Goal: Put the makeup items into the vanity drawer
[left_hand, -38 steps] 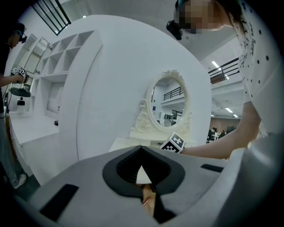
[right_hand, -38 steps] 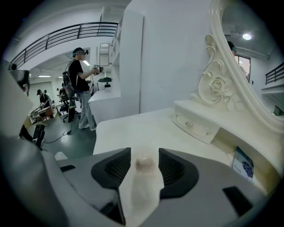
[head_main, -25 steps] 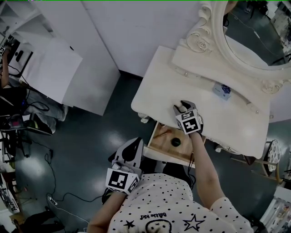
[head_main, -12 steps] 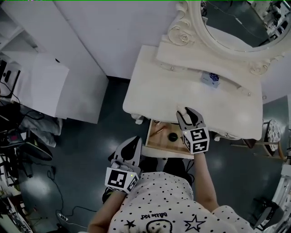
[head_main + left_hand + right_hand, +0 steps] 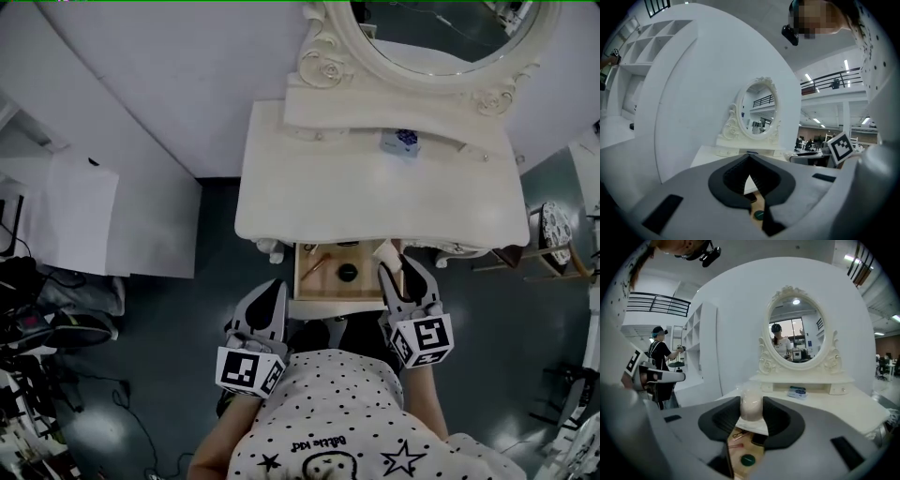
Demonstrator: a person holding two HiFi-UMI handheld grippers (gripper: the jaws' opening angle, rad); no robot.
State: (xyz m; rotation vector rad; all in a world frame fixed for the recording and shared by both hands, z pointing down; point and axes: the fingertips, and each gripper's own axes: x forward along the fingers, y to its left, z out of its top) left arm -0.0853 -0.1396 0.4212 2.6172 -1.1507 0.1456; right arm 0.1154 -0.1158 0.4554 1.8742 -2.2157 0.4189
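Observation:
The white vanity table (image 5: pixel 309 202) stands ahead with its wooden drawer (image 5: pixel 301 281) pulled open below the front edge. Inside lie a dark green round compact (image 5: pixel 347 273) and a thin pink stick (image 5: pixel 314 265). My right gripper (image 5: pixel 397 265) hangs over the drawer's right front corner, shut on a pale rounded makeup item (image 5: pixel 751 408); its jaws have just been closing slightly with that item between them. Below it the right gripper view shows the compact (image 5: pixel 748 459). My left gripper (image 5: pixel 266 298) waits left of the drawer, shut and empty (image 5: pixel 754 197).
A small blue-and-white box (image 5: pixel 400 141) sits on the vanity's raised shelf under the oval mirror (image 5: pixel 441 33). White partitions stand behind and left of the vanity. Dark floor with cables and gear lies at far left. A patterned stool (image 5: pixel 555 227) stands at right.
My right gripper, with the pale item in it, has come back from over the table top to the drawer's right front corner. The left gripper has stayed put.

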